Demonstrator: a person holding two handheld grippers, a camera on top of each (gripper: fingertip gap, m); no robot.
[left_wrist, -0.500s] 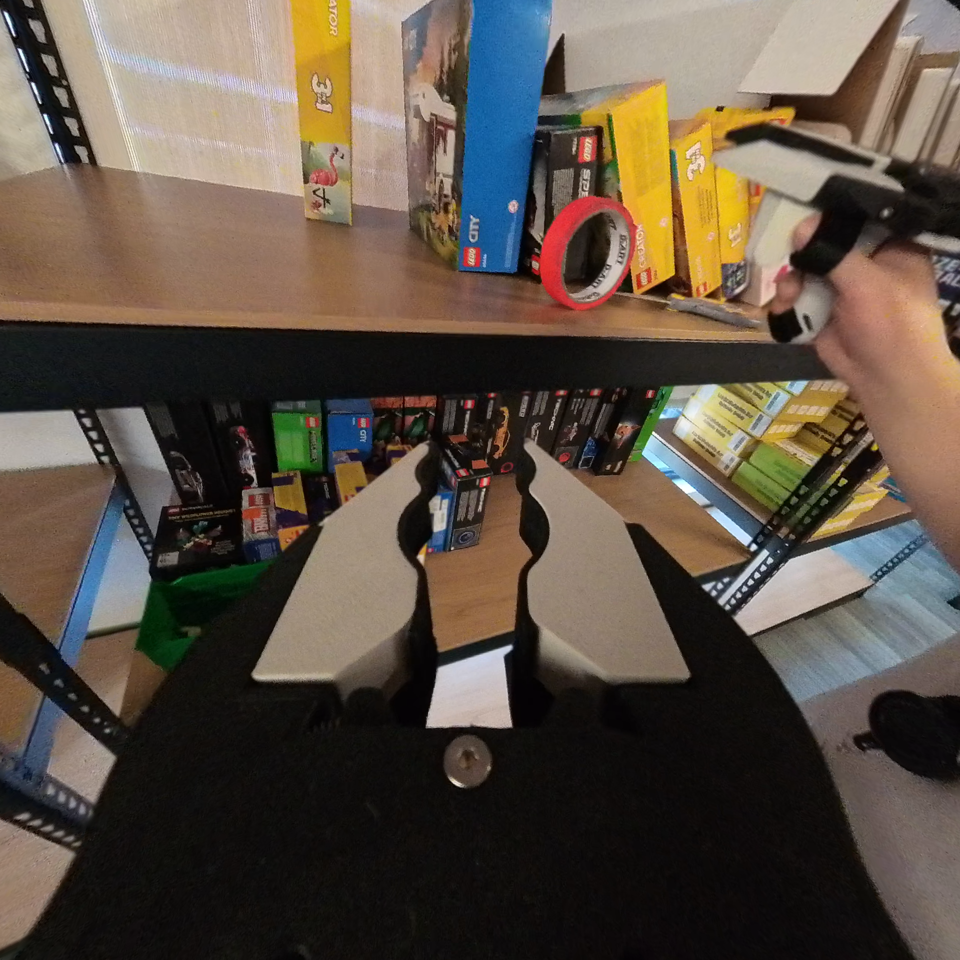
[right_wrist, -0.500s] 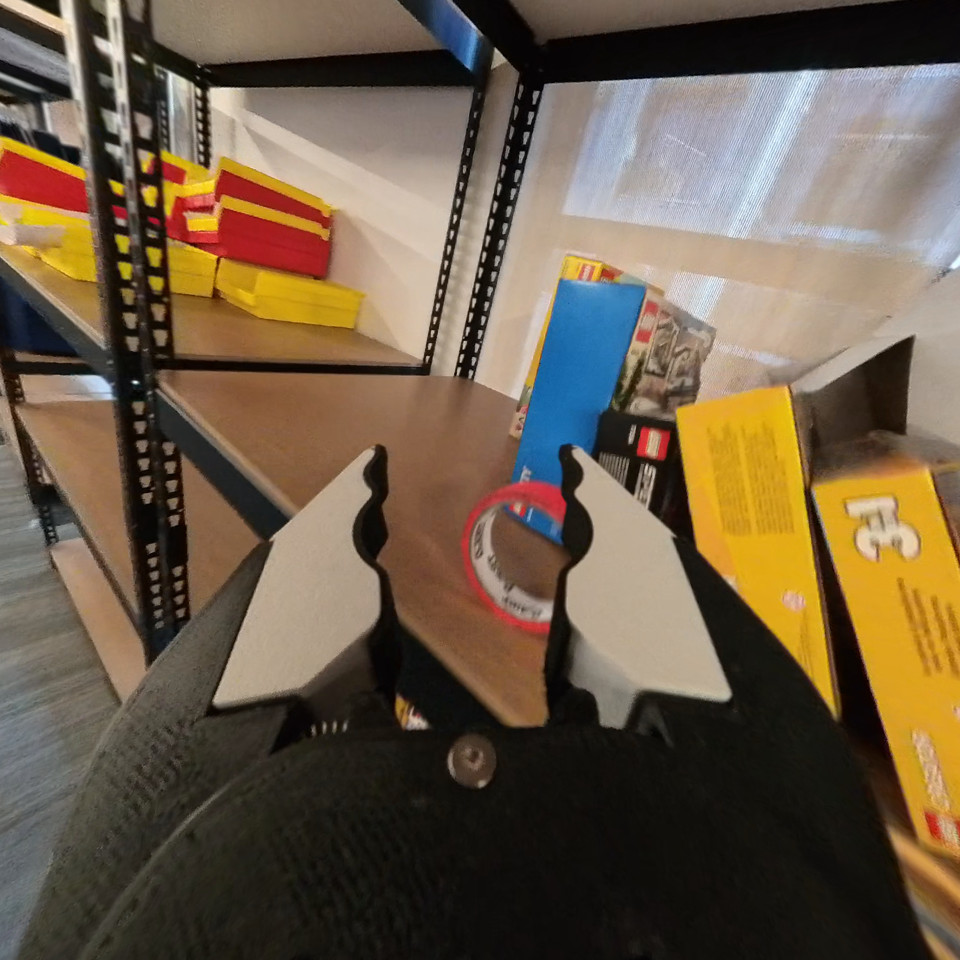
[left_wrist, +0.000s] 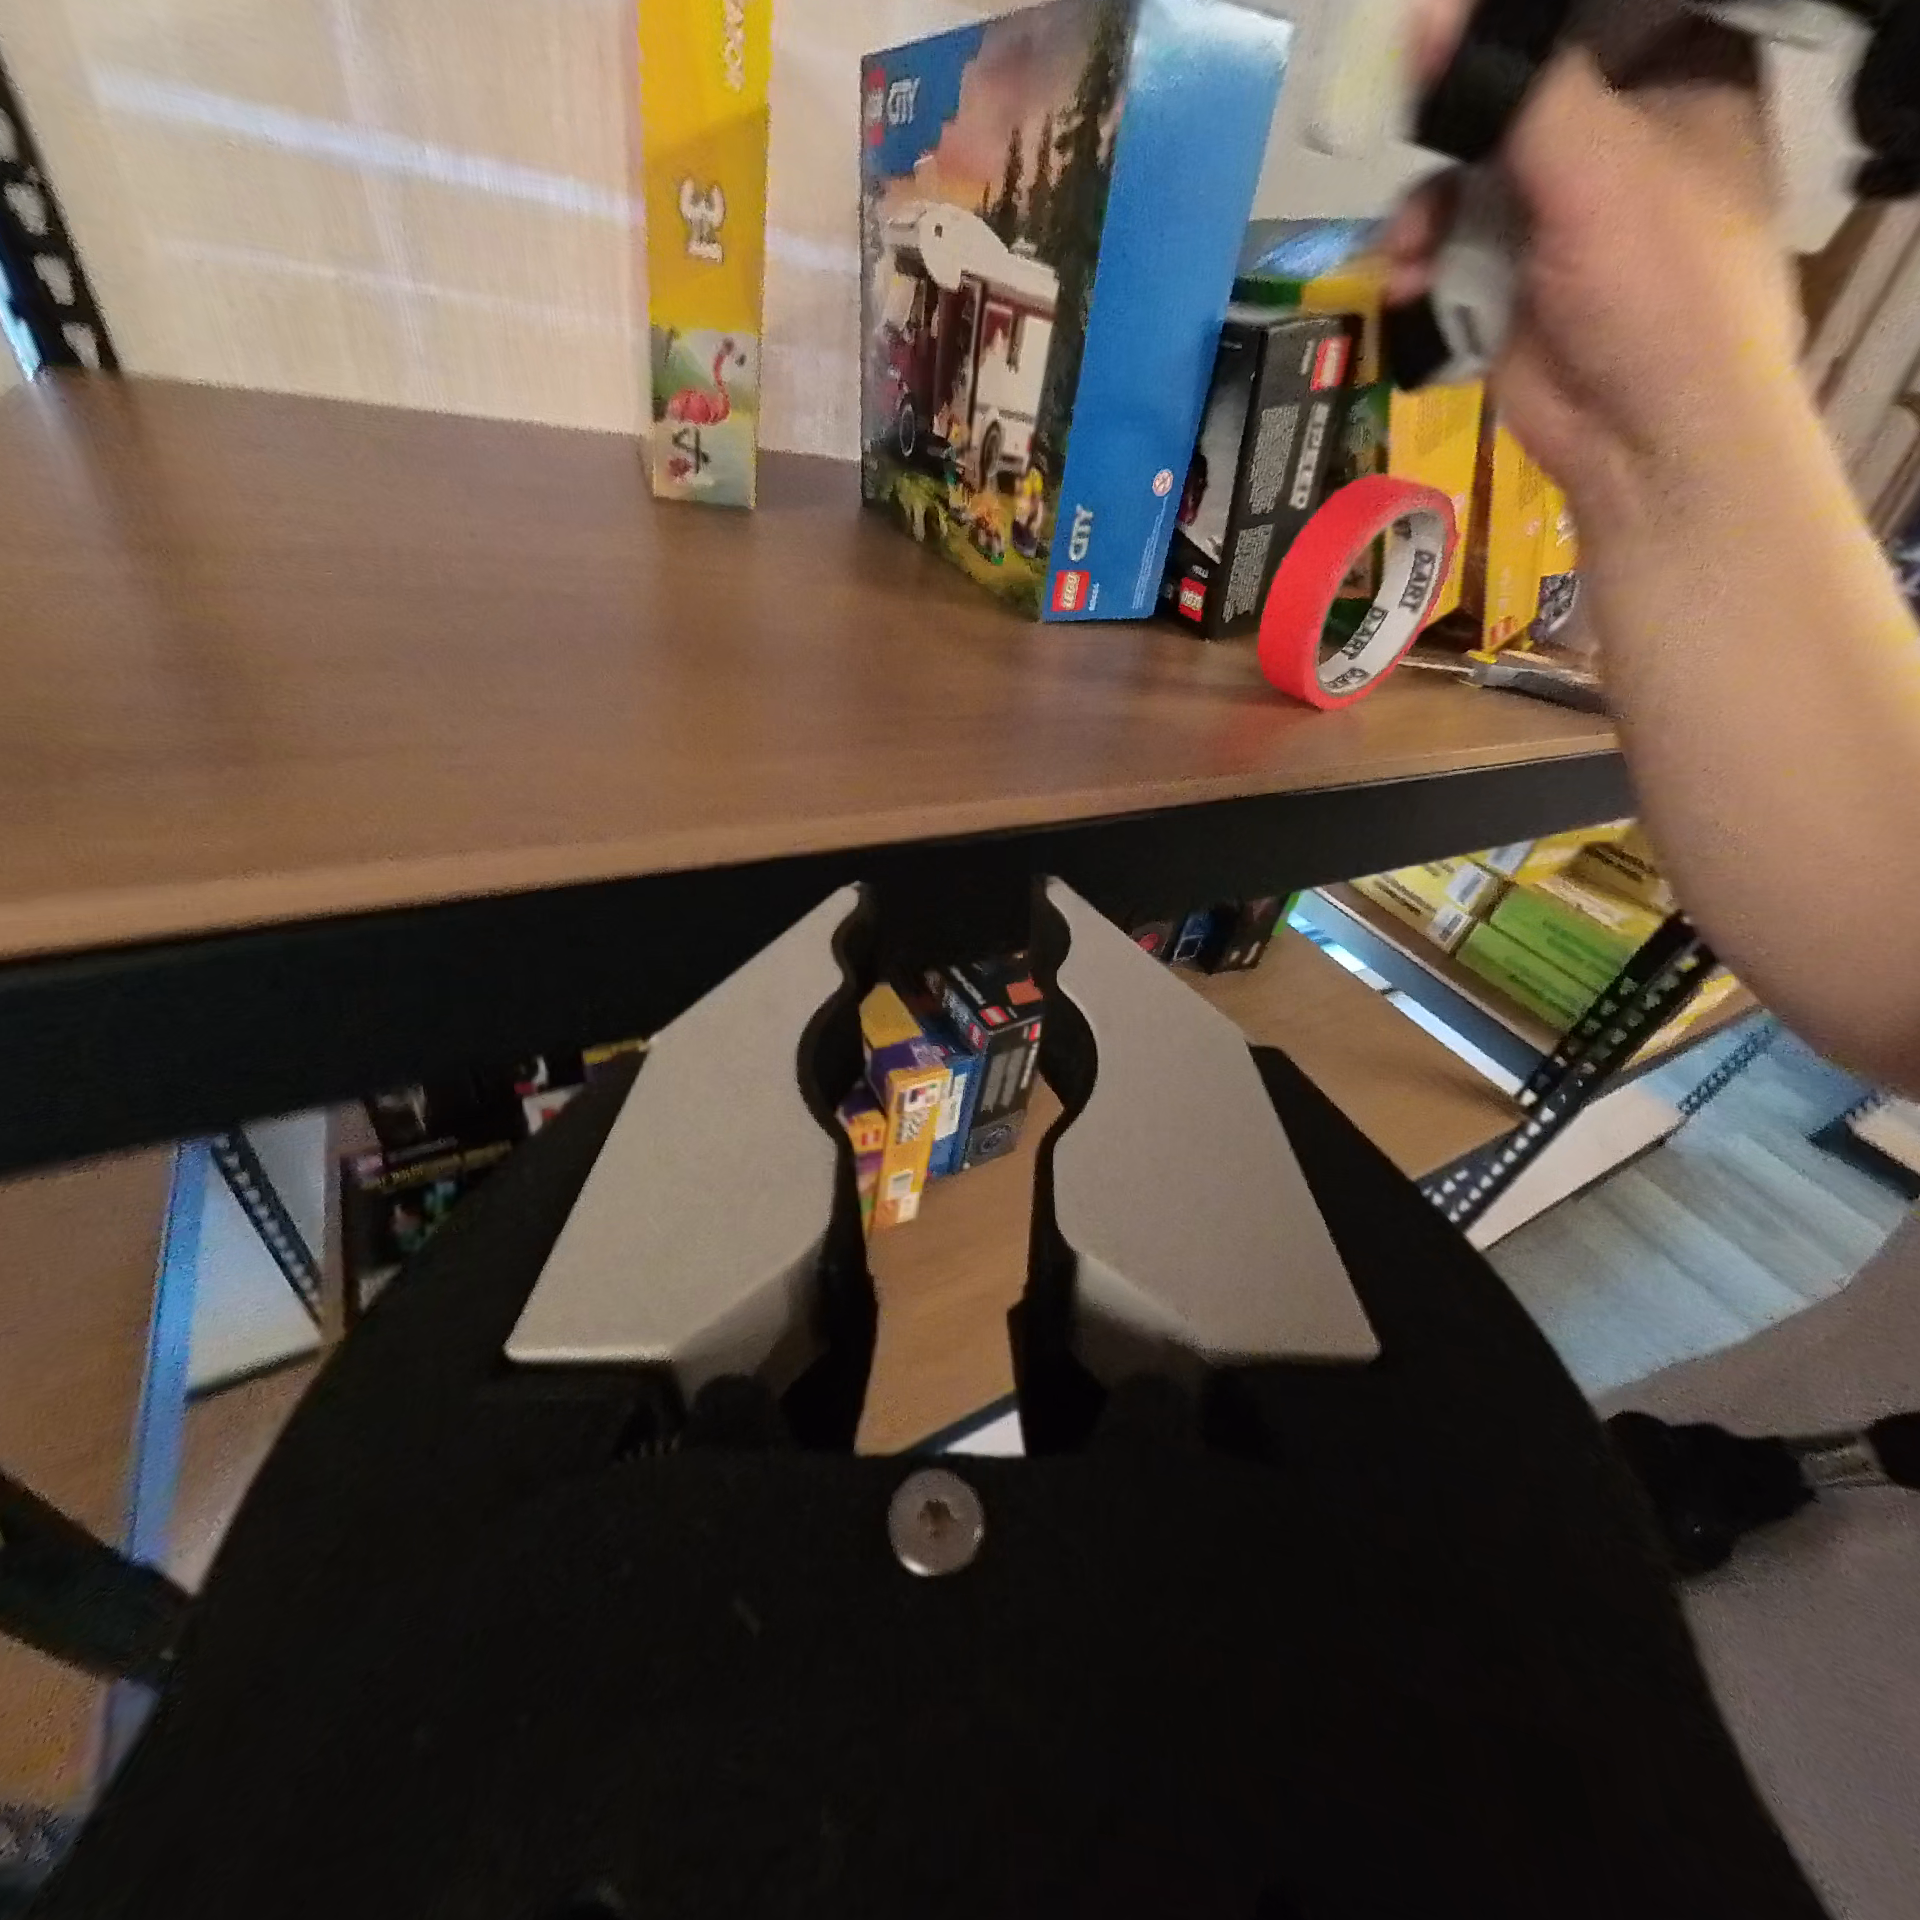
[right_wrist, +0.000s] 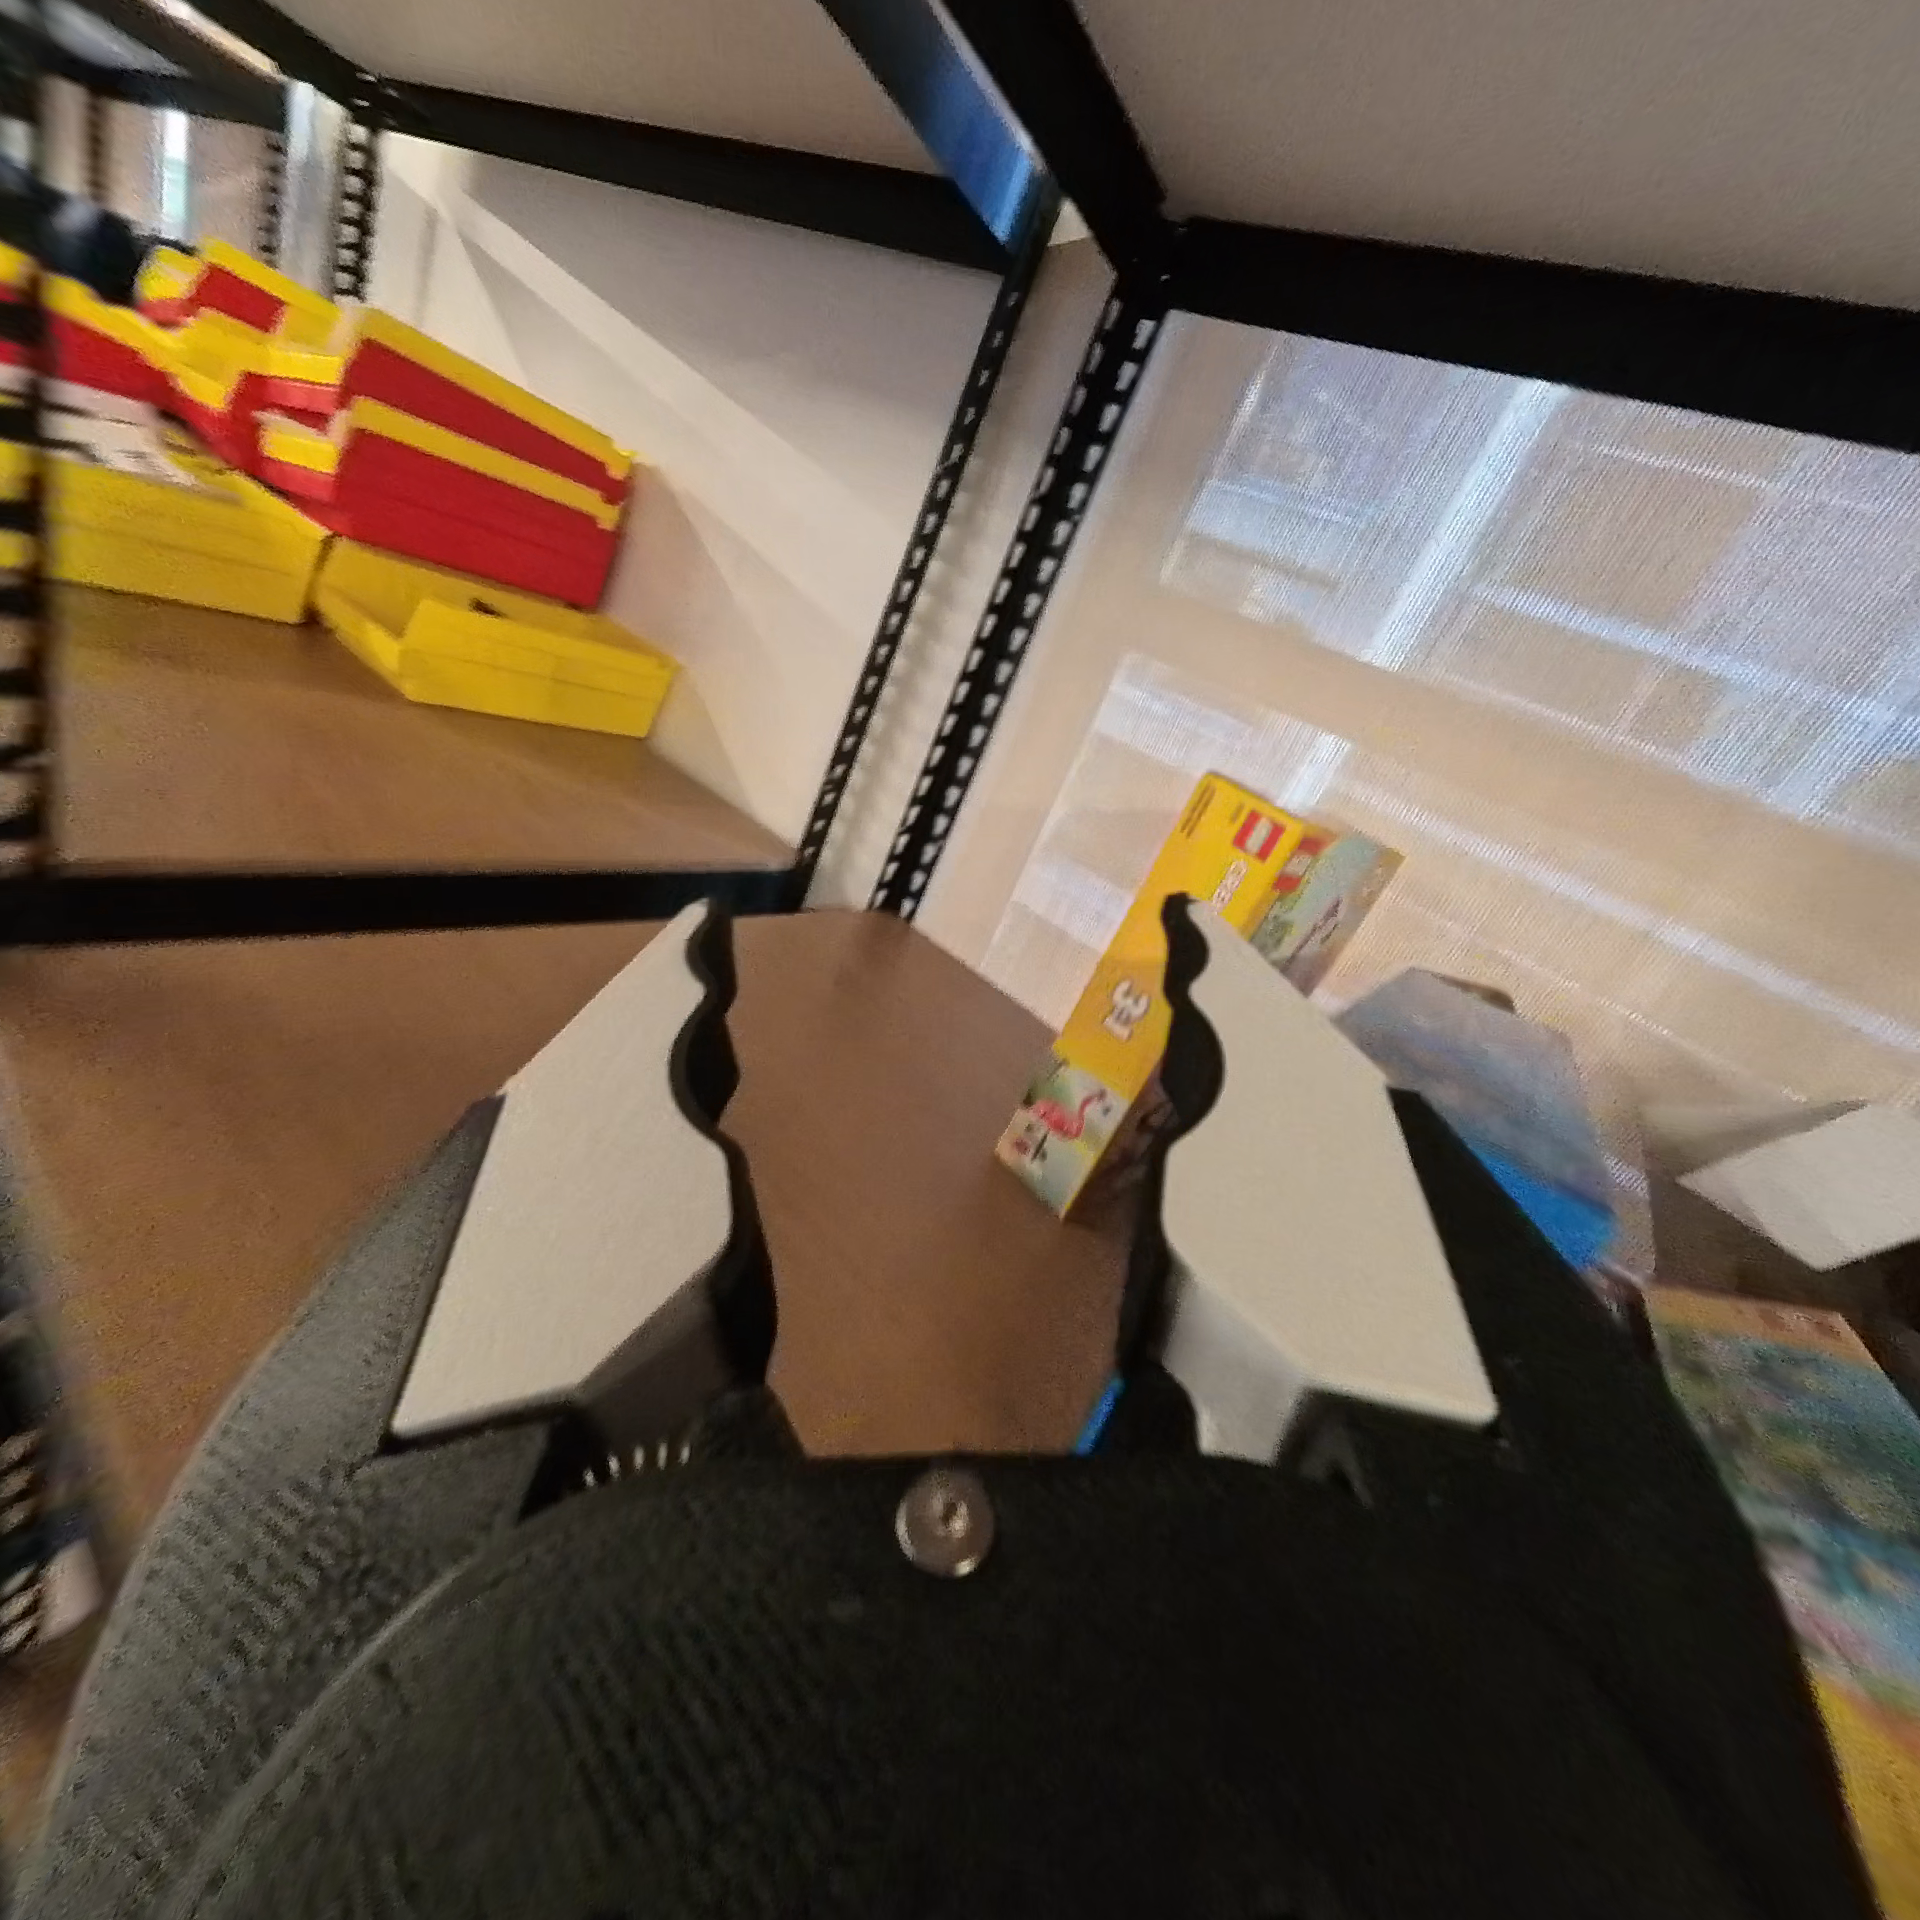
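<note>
My left gripper (left_wrist: 953, 904) is open and empty, its tips level with the black front edge of a wooden shelf (left_wrist: 416, 665). On the shelf stand a tall yellow box (left_wrist: 707, 260), a blue box (left_wrist: 1143, 312), a black box (left_wrist: 1268, 468) and a red tape roll (left_wrist: 1351, 592) on edge. A hand (left_wrist: 1621, 312) holds the right gripper above the tape, blurred. My right gripper (right_wrist: 945, 914) is open and empty over the shelf top (right_wrist: 914, 1195). The yellow box (right_wrist: 1112, 1049) stands just beyond its right finger, and the blue box (right_wrist: 1486, 1101) is to the right.
Yellow and red trays (right_wrist: 436, 520) are stacked on the neighbouring shelf at left. Black slotted uprights (right_wrist: 966, 582) stand at the shelf's back corner. More yellow boxes (left_wrist: 1496, 520) stand behind the tape. Several boxes (left_wrist: 935, 1091) fill the lower shelf, and green and yellow boxes (left_wrist: 1527, 935) lie lower right. The tips of one gripper are about 30 cm away from the tips of the other.
The right gripper has swung left and up, from facing the red tape to facing the yellow box. The left gripper has risen, so more of the shelf top shows.
</note>
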